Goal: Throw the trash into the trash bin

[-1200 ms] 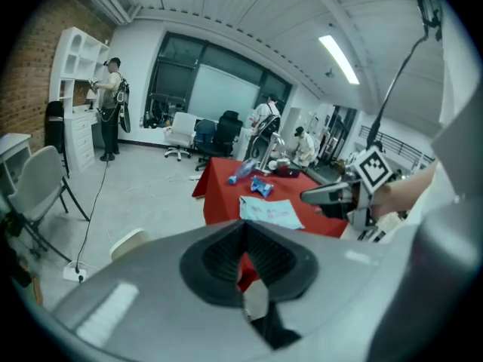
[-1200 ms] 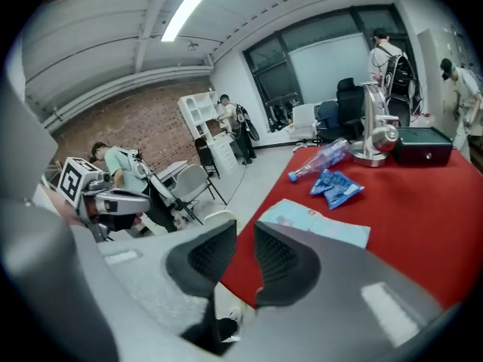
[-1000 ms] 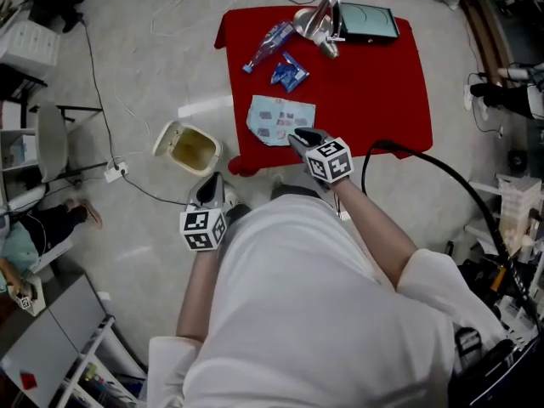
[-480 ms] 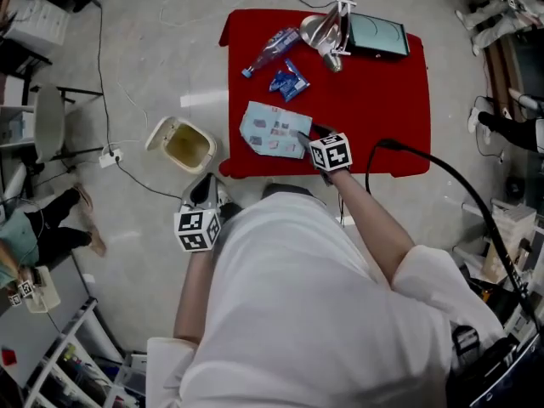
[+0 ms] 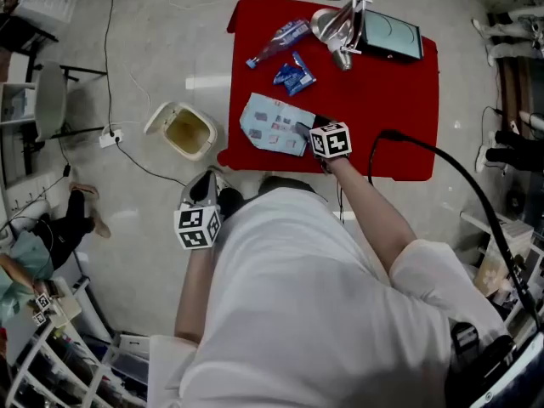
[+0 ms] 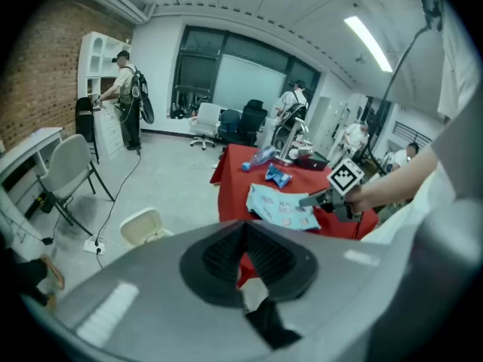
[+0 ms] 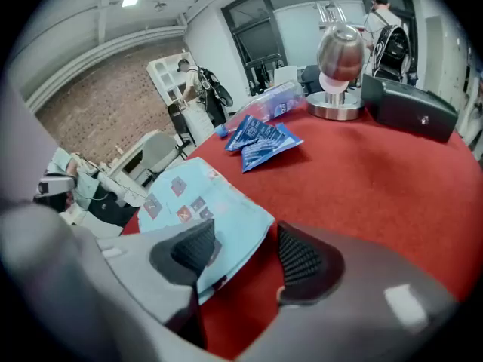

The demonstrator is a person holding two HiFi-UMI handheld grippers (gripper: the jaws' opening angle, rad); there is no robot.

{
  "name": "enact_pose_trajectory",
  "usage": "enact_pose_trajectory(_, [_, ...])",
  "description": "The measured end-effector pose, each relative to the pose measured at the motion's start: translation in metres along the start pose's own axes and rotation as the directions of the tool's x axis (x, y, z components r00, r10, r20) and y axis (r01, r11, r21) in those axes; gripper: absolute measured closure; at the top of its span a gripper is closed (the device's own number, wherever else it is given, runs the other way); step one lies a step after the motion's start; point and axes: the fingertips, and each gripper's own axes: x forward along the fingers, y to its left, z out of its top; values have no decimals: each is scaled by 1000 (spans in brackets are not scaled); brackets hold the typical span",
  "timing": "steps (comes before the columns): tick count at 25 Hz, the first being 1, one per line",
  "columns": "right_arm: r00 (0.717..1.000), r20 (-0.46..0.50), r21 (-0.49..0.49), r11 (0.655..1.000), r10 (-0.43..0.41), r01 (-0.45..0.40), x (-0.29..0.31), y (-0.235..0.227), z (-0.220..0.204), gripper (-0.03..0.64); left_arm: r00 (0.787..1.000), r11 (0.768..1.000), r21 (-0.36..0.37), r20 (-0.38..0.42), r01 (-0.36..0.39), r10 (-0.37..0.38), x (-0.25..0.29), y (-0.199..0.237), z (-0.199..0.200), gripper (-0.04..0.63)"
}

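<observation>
Light-blue packet [image 5: 274, 126] is the piece of trash I'm going for, so let me work outward from my body. Closest in, the left hand-held gripper [image 5: 204, 192] hangs low by my hip over the floor, jaws together with nothing between them, well off from any trash. Next out, the right hand-held gripper [image 5: 303, 131] is at the near part of the red table [image 5: 382, 100], and this one has the job: in the right gripper view its jaws are apart and straddle the packet's near right edge, the left pad over the blue film [image 7: 204, 202], the right pad over bare red cloth. Nothing is clamped yet. The packet lies flat, ahead and to the left of those jaws, its long axis running leftward across the table, so I judge a straight close would pinch the edge. The trash bin [image 5: 206, 143] stands open on the floor just off the table's left near corner, to the left of the packet, so the carry would go leftward and down past the table edge. Farther back lie a dark-blue wrapper [image 5: 295, 73] and a plastic bottle [image 5: 279, 41], both well apart from either gripper; those I'd leave for later.
</observation>
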Motion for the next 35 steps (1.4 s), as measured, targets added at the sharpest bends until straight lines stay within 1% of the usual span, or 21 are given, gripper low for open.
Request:
enact_pose_trajectory(3, [998,3,0,998,-55,55,-1,-9,1,469,1000,1000,-13,-6,-16,16,-5,2,-7,591])
enact_pose_trajectory(4, [998,6,4,998,-55,55,-2,-10,1,539,1000,1000,-19,-7,-21,21,-7,3,-9,591])
enact_pose_trajectory(6, [999,15,-2,999,-39,39,-1,-9,1,597,1000,999,-27,-11,-29,29,-9,4,-13,591])
enact_pose_trajectory(7, [999,18,-9,999,-31,31,-2,-8,2,611,999,999,-27,-12,-30,30,-9,4,-16,591])
enact_pose_trajectory(10, [999,40,-29,1000,6,-5,-6,0,4,614,1000,999,-19,-13,-27,27,-8,4,-18,591])
enact_pose_trajectory(13, [995,80,-40,998,55,-52,-15,19,12,614,1000,1000,-15,-9,-15,15,-10,8,-15,591])
enact_pose_trajectory(18, [986,132,-39,994,106,-101,-27,74,25,615,1000,1000,7,8,17,-17,-27,34,-12,591])
enact_pose_trajectory(24, [973,167,-63,986,161,-152,-28,139,47,614,999,999,3,24,32,-32,-46,64,-16,591])
enact_pose_trajectory(30, [959,158,-154,965,236,-213,-15,219,70,614,999,999,-22,36,30,-29,-65,107,-25,591])
enact_pose_trajectory(35, [959,116,-215,949,260,-231,10,272,79,615,999,999,-46,49,14,-12,-81,147,-34,591])
